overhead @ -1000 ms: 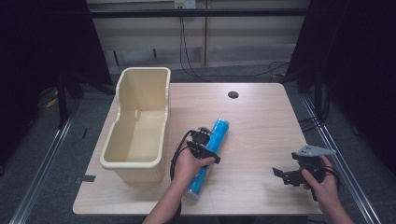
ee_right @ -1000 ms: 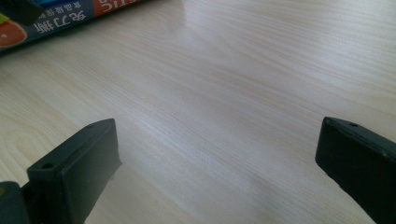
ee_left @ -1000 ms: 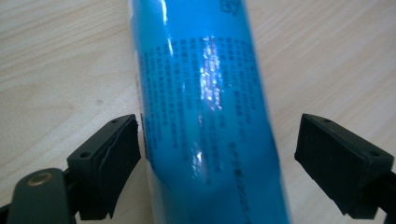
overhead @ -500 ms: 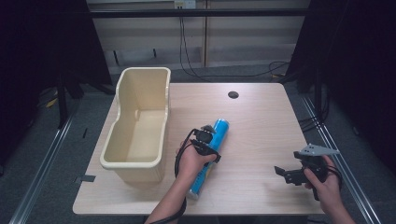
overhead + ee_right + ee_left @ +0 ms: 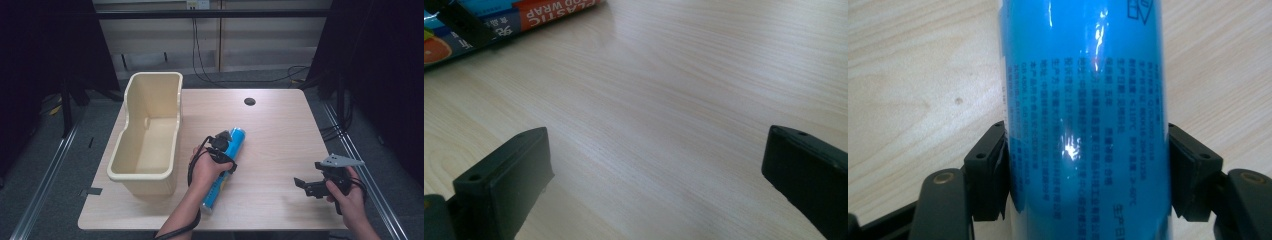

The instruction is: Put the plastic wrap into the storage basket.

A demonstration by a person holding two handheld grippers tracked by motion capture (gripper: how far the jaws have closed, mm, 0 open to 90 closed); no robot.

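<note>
The left gripper (image 5: 223, 145) has just been closing its jaws, which now clamp the blue roll (image 5: 1083, 120) on both sides. The roll lies flat on the surface (image 5: 280, 130), just right of the cream tub (image 5: 150, 131); the hand hides its middle and its print is too small to read. The right gripper (image 5: 307, 184), well right of the tub, holds its jaws apart over bare wood.

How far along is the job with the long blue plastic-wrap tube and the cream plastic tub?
Done: the left gripper has just closed its jaws on the long blue plastic-wrap tube. In hand: the tube, lying on the wooden table. Probably left: lifting it into the cream plastic tub. The right gripper is open.
</note>
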